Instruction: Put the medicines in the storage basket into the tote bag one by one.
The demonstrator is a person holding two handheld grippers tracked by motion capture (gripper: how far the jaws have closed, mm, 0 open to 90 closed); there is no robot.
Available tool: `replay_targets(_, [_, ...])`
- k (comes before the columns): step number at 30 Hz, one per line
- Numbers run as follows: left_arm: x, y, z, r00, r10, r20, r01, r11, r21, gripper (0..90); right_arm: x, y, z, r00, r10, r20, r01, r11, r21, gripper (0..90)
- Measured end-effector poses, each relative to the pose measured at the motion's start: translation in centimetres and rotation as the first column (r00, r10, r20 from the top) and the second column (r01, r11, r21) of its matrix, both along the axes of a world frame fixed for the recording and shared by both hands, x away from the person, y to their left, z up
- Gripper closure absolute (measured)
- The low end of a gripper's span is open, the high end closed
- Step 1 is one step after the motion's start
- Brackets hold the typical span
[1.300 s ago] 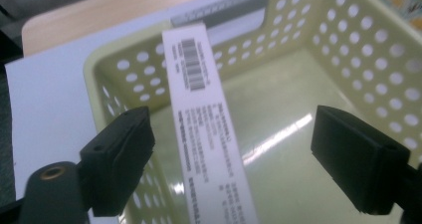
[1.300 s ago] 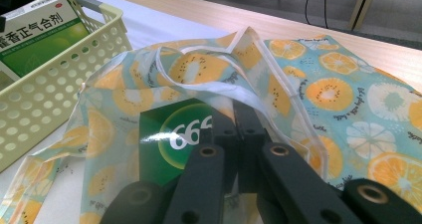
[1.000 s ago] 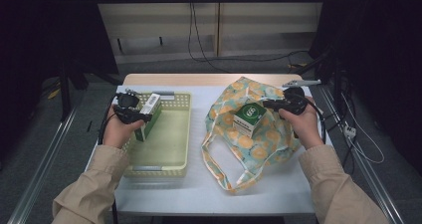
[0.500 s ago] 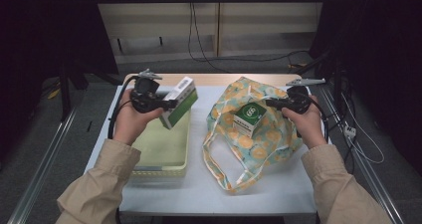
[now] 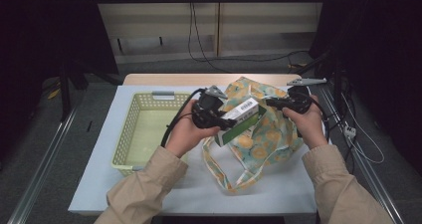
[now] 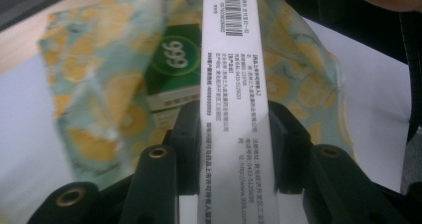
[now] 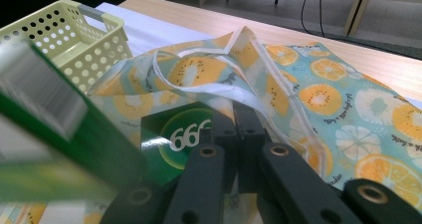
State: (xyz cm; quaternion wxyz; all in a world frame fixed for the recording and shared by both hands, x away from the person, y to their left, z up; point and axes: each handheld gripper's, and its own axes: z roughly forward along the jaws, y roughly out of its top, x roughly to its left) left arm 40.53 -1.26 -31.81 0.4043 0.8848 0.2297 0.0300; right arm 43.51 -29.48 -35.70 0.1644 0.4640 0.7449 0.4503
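High view — white table, dark room

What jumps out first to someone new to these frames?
The left gripper holds a green-and-white box above the mouth of the fruit-print bag at table centre. The right gripper is shut on the bag's rim, and a second green box already sits inside. The yellow basket lies to the left.
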Motion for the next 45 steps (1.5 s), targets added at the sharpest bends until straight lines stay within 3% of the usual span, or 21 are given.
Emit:
replay_targets(5, [0.1,-2.9,-2.1,0.9996,-0.025,-0.015,0.026,0.9991,0.034,62.7,-0.1,0.1,0.1,1.0,0.003,0.002,-0.003,1.0,0.003,90.0])
replay_targets(8, [0.3,-4.1,-3.3,0.9984,-0.037,-0.041,0.038,0.9992,0.016,62.7,-0.2,0.1,0.2,1.0,0.003,0.003,-0.003,1.0,0.003,90.0])
replay_targets(17, [2.0,-7.4,-6.5,0.9977,0.04,-0.054,-0.04,0.9992,0.006,62.7,-0.2,0.2,0.8,0.9999,0.006,0.01,-0.006,1.0,0.0,90.0])
replay_targets(22, [3.2,-8.9,-7.0,0.996,0.083,-0.035,-0.083,0.9963,-0.019,62.7,-0.2,-0.2,1.2,0.9999,0.0,0.014,0.0,1.0,0.001,90.0])
replay_targets(28, [4.3,-10.8,-7.0,0.9947,0.101,-0.018,-0.102,0.9941,-0.038,62.7,0.0,-0.6,1.0,0.9999,-0.011,0.009,0.011,1.0,0.001,90.0])
replay_targets(33, [4.7,-11.8,-7.8,0.994,0.11,0.002,-0.109,0.9919,-0.064,61.3,0.2,-0.8,0.9,0.9999,-0.017,0.003,0.017,1.0,0.005,90.0])
replay_targets(34, [4.6,-11.9,-7.9,0.9948,0.102,0.001,-0.102,0.9925,-0.067,57.3,0.2,-0.8,0.9,0.9998,-0.017,0.005,0.017,1.0,0.004,90.0])
replay_targets(37, [4.1,-12.0,-7.8,0.9929,0.119,0.006,-0.119,0.9924,-0.032,24.6,0.2,-0.9,0.8,0.9999,-0.013,0.005,0.013,1.0,0.003,90.0])
replay_targets(38, [3.9,-11.7,-7.6,0.993,0.118,0.005,-0.118,0.9929,-0.018,22.6,0.2,-0.8,0.8,0.9999,-0.013,0.004,0.013,1.0,0.005,90.0])
replay_targets(43, [2.0,-8.8,-6.3,0.9939,0.108,0.02,-0.107,0.9928,-0.053,15.4,0.0,-0.6,0.6,0.9999,-0.011,0.004,0.011,1.0,0.006,90.0])
replay_targets(45, [1.1,-7.5,-6.0,0.9944,0.102,0.026,-0.101,0.9939,-0.044,15.4,-0.1,-0.5,0.4,1.0,-0.009,0.003,0.009,1.0,0.005,90.0])
